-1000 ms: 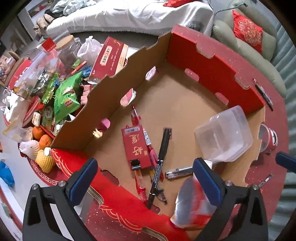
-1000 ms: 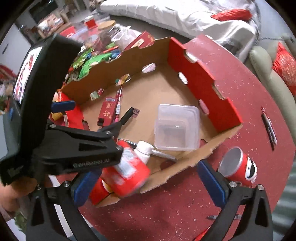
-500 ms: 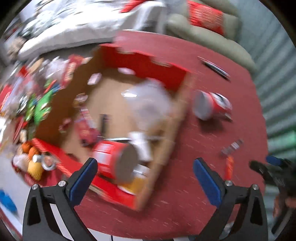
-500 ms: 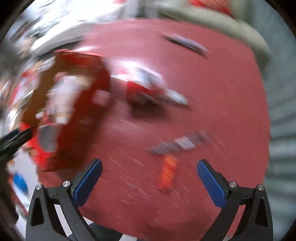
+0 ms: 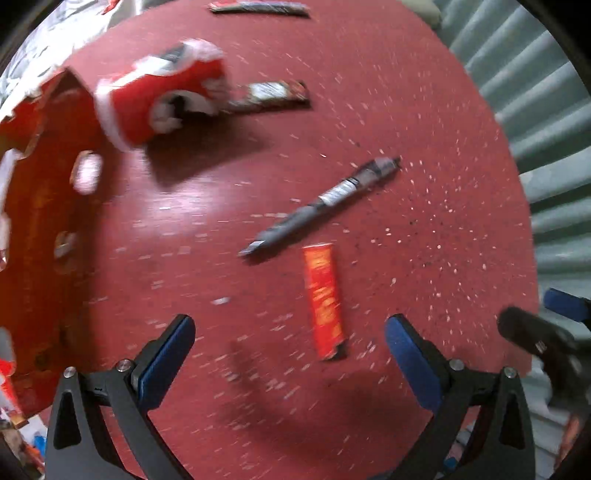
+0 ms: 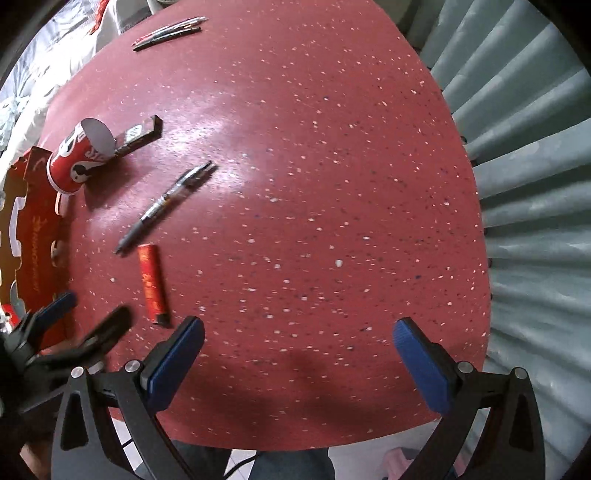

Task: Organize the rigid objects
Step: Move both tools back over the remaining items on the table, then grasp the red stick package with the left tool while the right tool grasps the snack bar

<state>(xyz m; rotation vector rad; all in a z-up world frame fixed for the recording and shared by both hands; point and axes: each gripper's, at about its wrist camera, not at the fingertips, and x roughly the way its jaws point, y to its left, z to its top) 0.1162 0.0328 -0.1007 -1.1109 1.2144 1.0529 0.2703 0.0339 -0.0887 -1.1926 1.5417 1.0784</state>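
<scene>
A flat red packet (image 5: 324, 297) (image 6: 151, 284) lies on the red table, just ahead of my open, empty left gripper (image 5: 290, 334). A dark pen (image 5: 319, 205) (image 6: 166, 201) lies diagonally beyond it. Farther off, a red snack can (image 5: 159, 94) (image 6: 79, 157) lies on its side beside a dark flat bar (image 5: 275, 94) (image 6: 142, 133). The red cardboard box (image 5: 40, 236) (image 6: 31, 229) stands at the left edge. My right gripper (image 6: 297, 349) is open and empty over bare table, right of the packet.
Two or three more pens (image 6: 168, 32) (image 5: 258, 7) lie at the table's far edge. A grey-green pleated curtain (image 6: 532, 184) borders the table on the right. The left gripper's fingers (image 6: 55, 310) show at the right wrist view's lower left.
Both grippers swung right, away from the box and out over the table. A second ago the left view looked into the box; now the packet and pen lie ahead.
</scene>
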